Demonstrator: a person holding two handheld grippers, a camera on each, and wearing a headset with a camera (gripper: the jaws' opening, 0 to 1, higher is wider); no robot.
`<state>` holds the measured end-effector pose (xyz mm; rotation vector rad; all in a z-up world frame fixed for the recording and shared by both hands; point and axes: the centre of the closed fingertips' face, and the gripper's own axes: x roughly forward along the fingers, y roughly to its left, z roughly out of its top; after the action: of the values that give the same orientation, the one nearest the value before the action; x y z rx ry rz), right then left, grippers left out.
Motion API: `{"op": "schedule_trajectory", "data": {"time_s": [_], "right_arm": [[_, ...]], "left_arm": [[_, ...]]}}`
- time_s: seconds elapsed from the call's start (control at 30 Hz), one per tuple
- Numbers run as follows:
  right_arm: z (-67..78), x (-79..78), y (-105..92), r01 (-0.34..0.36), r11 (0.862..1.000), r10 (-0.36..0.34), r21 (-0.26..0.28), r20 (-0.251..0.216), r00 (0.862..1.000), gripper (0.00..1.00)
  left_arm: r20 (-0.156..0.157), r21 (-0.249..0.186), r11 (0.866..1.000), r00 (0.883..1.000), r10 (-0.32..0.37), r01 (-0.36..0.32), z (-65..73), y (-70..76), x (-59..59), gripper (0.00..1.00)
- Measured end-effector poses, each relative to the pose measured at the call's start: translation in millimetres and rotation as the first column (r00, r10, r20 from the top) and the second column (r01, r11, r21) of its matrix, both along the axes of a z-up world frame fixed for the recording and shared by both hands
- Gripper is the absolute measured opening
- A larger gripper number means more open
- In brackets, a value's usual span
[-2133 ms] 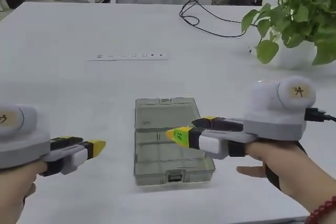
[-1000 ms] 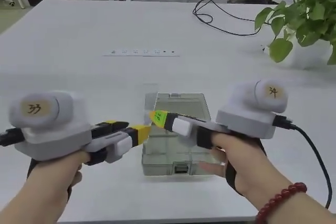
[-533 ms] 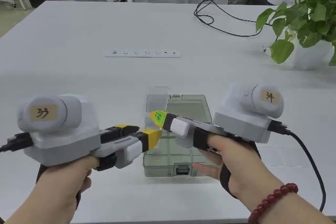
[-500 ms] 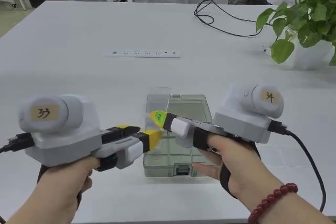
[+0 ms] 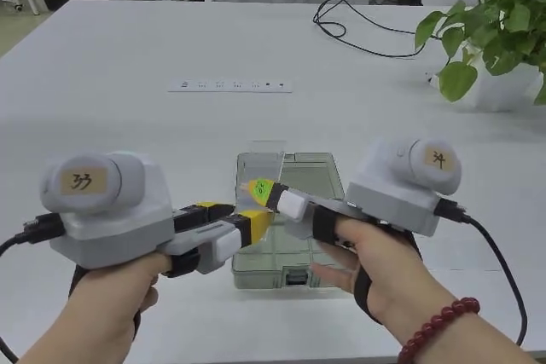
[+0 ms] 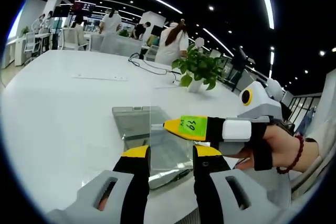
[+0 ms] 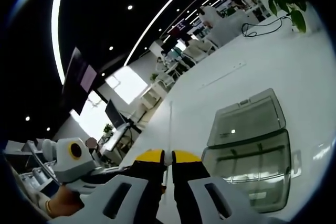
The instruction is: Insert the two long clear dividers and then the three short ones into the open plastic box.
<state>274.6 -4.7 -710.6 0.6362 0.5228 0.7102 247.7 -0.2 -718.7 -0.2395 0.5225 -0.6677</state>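
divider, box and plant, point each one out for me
divider (image 6: 169, 149), left gripper view, middle of the clear sheet
box (image 5: 266, 277), head view, front wall
plant (image 5: 499, 10), head view, leaves

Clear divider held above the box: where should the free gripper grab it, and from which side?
Across its two flat faces: the clear divider is a thin upright sheet. The open left gripper would probably best come from the left onto the lower part, below where the right gripper pinches it.

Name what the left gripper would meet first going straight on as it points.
Probably the clear divider, held upright by the right gripper, just ahead of the left gripper; depth is unclear.
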Motion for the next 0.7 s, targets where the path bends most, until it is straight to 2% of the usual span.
{"op": "schedule_trajectory", "data": {"time_s": [0.2,0.4,0.47,0.57,0.63,0.7], "right_arm": [[3.3,0.4,-0.6,0.000,1.000,0.000,0.012,0.005,1.000,0.07],[5.4,0.7,-3.8,0.002,1.000,-0.001,0.025,-0.025,1.000,0.06],[4.8,0.7,-5.4,0.004,1.000,-0.002,0.023,-0.049,0.999,0.06],[4.3,1.4,-8.8,0.011,1.000,-0.010,0.013,-0.066,0.998,0.06],[3.0,1.8,-13.1,0.020,1.000,-0.020,0.000,-0.083,0.996,0.06],[-0.6,1.6,-18.2,0.020,1.000,-0.022,-0.020,-0.109,0.994,0.06]], "left_arm": [[0.008,0.012,1.000,1.000,-0.005,0.005,2.4,-1.0,1.3,0.30],[0.020,0.021,0.999,0.999,-0.029,0.028,5.6,-3.2,-0.1,0.31],[0.030,0.041,0.998,0.998,-0.049,0.048,5.6,-5.3,-2.3,0.31],[0.060,0.093,0.993,0.995,-0.083,0.077,4.6,-6.8,-4.9,0.33],[0.071,0.119,0.989,0.992,-0.100,0.092,3.4,-7.5,-7.2,0.37],[0.079,0.127,0.987,0.991,-0.112,0.101,3.3,-8.4,-10.3,0.43]]}}
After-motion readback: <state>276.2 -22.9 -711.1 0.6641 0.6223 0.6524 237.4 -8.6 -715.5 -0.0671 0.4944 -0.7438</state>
